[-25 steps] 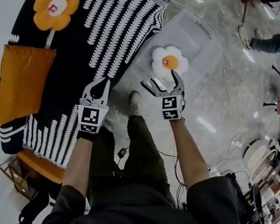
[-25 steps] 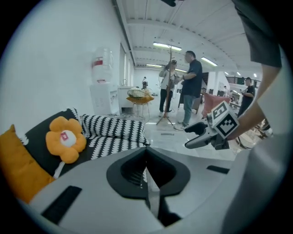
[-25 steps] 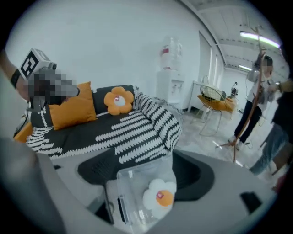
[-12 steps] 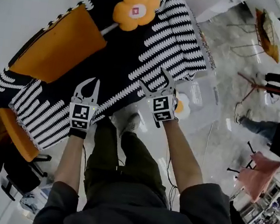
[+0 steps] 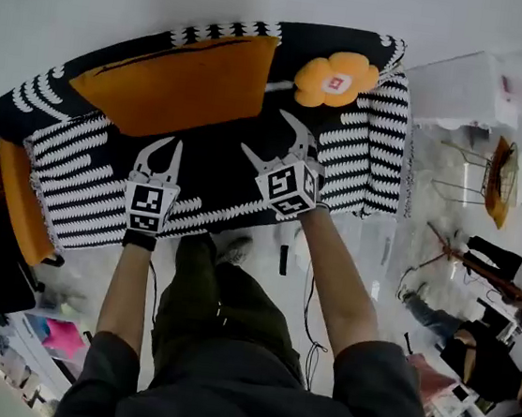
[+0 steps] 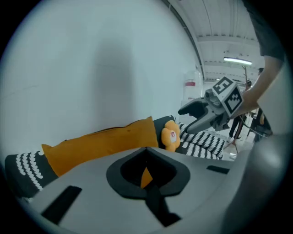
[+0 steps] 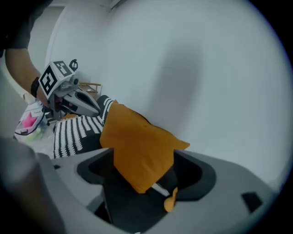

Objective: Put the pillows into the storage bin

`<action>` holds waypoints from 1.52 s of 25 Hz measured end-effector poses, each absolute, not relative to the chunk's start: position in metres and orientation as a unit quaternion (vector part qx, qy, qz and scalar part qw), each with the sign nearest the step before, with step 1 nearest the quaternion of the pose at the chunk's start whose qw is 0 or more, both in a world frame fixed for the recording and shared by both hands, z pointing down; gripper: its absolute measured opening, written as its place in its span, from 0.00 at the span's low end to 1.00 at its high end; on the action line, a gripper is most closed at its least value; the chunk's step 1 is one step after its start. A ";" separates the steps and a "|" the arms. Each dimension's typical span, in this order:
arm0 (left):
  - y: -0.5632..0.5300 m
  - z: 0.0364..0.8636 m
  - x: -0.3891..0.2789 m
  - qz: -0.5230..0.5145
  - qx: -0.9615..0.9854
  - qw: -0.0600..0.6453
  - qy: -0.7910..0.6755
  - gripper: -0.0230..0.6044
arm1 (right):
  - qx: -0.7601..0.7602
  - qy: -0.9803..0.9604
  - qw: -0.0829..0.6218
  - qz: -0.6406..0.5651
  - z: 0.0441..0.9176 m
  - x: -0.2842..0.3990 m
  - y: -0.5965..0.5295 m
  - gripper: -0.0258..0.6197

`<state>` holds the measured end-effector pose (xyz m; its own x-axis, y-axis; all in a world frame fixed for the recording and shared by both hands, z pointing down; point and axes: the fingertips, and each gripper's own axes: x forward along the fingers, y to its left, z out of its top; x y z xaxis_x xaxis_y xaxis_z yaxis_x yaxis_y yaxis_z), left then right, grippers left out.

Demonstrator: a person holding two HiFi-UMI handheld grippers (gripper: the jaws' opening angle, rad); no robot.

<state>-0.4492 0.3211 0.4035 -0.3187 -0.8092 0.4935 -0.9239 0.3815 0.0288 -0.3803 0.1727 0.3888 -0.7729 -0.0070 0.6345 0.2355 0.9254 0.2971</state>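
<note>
A large orange pillow leans on the back of the black-and-white striped sofa. An orange flower-shaped pillow lies to its right. My left gripper hovers over the seat just in front of the orange pillow, open and empty. My right gripper hangs a little below and left of the flower pillow, its jaws wide open with nothing between them. The left gripper view shows the orange pillow, the flower pillow and the right gripper. The storage bin is out of view.
A white wall runs behind the sofa. An orange piece of furniture stands at the sofa's left end. A white box sits at the upper right. My shoe and a cable are on the floor; other people stand at the right.
The view has swung from the clear bin holding a white flower pillow to the sofa. Both grippers moved left over the seat, and the left jaws stand wider.
</note>
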 end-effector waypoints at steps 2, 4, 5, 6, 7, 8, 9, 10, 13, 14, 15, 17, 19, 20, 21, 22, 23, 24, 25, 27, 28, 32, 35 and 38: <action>0.331 0.403 -0.477 0.124 0.525 0.223 -0.812 0.04 | -0.097 -0.916 0.332 -0.205 0.386 -0.421 0.185 0.66; 0.339 0.399 -0.503 0.114 0.512 0.221 -0.822 0.04 | -0.134 -0.904 0.336 -0.228 0.386 -0.459 0.197 0.68; 0.343 0.398 -0.514 0.110 0.505 0.221 -0.827 0.04 | -0.151 -0.897 0.339 -0.240 0.386 -0.476 0.203 0.68; 0.348 0.398 -0.523 0.106 0.498 0.222 -0.831 0.04 | -0.169 -0.890 0.341 -0.253 0.388 -0.492 0.209 0.68; 0.353 0.398 -0.532 0.103 0.492 0.223 -0.835 0.04 | -0.186 -0.882 0.343 -0.264 0.389 -0.506 0.215 0.68; 0.358 0.399 -0.539 0.100 0.485 0.225 -0.839 0.04 | -0.202 -0.874 0.346 -0.274 0.392 -0.520 0.220 0.68; 0.363 0.401 -0.546 0.099 0.479 0.227 -0.842 0.04 | -0.219 -0.866 0.350 -0.283 0.396 -0.533 0.225 0.68; 0.368 0.403 -0.553 0.097 0.475 0.229 -0.844 0.04 | -0.234 -0.857 0.356 -0.291 0.402 -0.545 0.230 0.68; 0.383 0.416 -0.571 0.090 0.461 0.239 -0.850 0.04 | -0.272 -0.829 0.378 -0.310 0.427 -0.578 0.242 0.71; 0.388 0.421 -0.577 0.087 0.456 0.244 -0.851 0.04 | -0.283 -0.820 0.386 -0.314 0.435 -0.588 0.245 0.73; 0.393 0.425 -0.582 0.084 0.452 0.248 -0.853 0.04 | -0.293 -0.811 0.394 -0.317 0.442 -0.597 0.249 0.75; 0.403 0.433 -0.589 0.079 0.444 0.257 -0.855 0.04 | -0.311 -0.795 0.410 -0.322 0.456 -0.612 0.255 0.78; 0.411 0.443 -0.596 0.076 0.439 0.267 -0.855 0.04 | -0.333 -0.772 0.430 -0.329 0.473 -0.625 0.262 0.82; 0.414 0.449 -0.600 0.074 0.437 0.272 -0.854 0.04 | -0.346 -0.757 0.443 -0.334 0.483 -0.631 0.265 0.83; 0.417 0.454 -0.605 0.072 0.436 0.277 -0.854 0.04 | -0.359 -0.740 0.456 -0.340 0.494 -0.635 0.268 0.84; 0.418 0.459 -0.609 0.070 0.435 0.280 -0.853 0.04 | -0.372 -0.723 0.468 -0.347 0.504 -0.638 0.271 0.84; 0.419 0.462 -0.612 0.069 0.434 0.283 -0.853 0.04 | -0.383 -0.708 0.478 -0.353 0.513 -0.640 0.273 0.84; 0.418 0.465 -0.613 0.069 0.435 0.284 -0.852 0.04 | -0.392 -0.694 0.486 -0.358 0.520 -0.641 0.275 0.84; 0.417 0.467 -0.615 0.069 0.436 0.284 -0.851 0.04 | -0.400 -0.682 0.495 -0.360 0.528 -0.640 0.277 0.84; 0.414 0.472 -0.617 0.070 0.439 0.286 -0.849 0.04 | -0.410 -0.665 0.512 -0.357 0.541 -0.636 0.282 0.83; 0.413 0.475 -0.618 0.070 0.440 0.287 -0.848 0.04 | -0.413 -0.661 0.515 -0.356 0.547 -0.634 0.286 0.77; 0.411 0.484 -0.621 0.067 0.443 0.290 -0.846 0.04 | -0.409 -0.662 0.496 -0.385 0.556 -0.626 0.290 0.47; 0.410 0.490 -0.618 0.066 0.448 0.295 -0.842 0.04 | -0.401 -0.669 0.482 -0.399 0.551 -0.620 0.286 0.36; 0.408 0.493 -0.616 0.067 0.453 0.296 -0.838 0.04 | -0.398 -0.680 0.472 -0.395 0.543 -0.611 0.289 0.32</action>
